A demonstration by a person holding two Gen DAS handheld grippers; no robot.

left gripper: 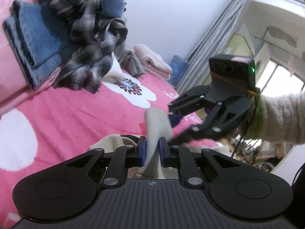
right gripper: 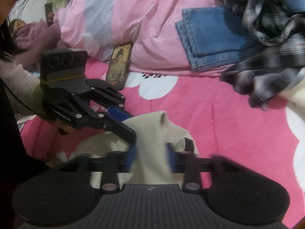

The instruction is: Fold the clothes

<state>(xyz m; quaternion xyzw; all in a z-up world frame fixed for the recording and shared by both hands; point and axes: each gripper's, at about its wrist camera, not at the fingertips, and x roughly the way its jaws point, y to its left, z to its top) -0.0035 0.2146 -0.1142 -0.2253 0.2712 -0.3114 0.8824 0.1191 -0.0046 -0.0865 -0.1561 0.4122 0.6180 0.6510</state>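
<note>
A cream garment (left gripper: 156,122) lies bunched on the pink bedspread (left gripper: 76,114), with one fold pulled up between both grippers. In the left wrist view my left gripper (left gripper: 152,150) is shut on that fold, its blue pads pressing either side. My right gripper (left gripper: 171,125) comes in from the right and pinches the same fold higher up. The right wrist view is blurred. It shows the right gripper (right gripper: 151,158) shut on the cream garment (right gripper: 152,133), and the left gripper (right gripper: 133,126) gripping the cloth from the left.
Folded jeans (left gripper: 38,38) and a crumpled plaid shirt (left gripper: 89,43) lie at the back of the bed. A pink checked folded cloth (left gripper: 152,61) sits by the wall. A phone (right gripper: 119,66) leans on a pink quilt (right gripper: 124,19). Grey curtains (left gripper: 209,47) hang at the right.
</note>
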